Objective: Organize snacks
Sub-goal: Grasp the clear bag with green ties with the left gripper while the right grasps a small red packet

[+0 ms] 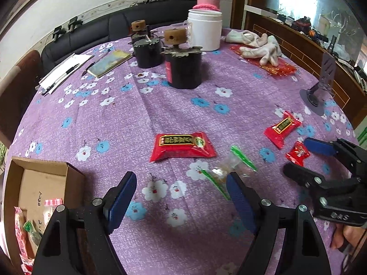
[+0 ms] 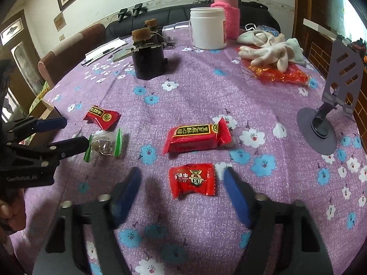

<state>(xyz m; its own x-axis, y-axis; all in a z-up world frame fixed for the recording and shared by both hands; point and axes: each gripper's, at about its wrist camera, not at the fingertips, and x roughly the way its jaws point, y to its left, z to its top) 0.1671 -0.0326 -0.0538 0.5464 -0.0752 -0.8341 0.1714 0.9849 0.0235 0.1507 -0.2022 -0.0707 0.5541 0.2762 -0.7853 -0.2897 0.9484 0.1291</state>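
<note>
four snacks lie loose on the purple floral tablecloth [image 1: 160,105]; more sit already in the cardboard box [image 1: 75,174]. box taken as landmark, going left to right from it.

left gripper [image 1: 181,194] hovers just right of the box, jaws wide apart, nothing held. the clear green-edged candy [image 1: 229,167] lies right beside its right finger [image 1: 238,197], not between the jaws. judged step: line up on this candy. to do it well, shift right so the wrapper sits centred between the pads, come down low, close on the lumpy middle, not the thin green crimps, which would likely slip.

candy's long axis runs across between its green ends; in the left wrist view it slants, upper end further from the box.

beyond it, the big red pack [image 1: 181,145] lies long-axis sideways, roughly level with the box's far corner.

further right, well apart from the box, a second red pack [image 2: 197,137] lies long axis left-right in the right wrist view, twisted end pointing away from the box.

right gripper [image 2: 181,192], farthest from the box, jaws wide apart, empty, straddles the small red candy [image 2: 192,180] without touching. it looks near square; printing reads sideways. close on the centre.
</note>
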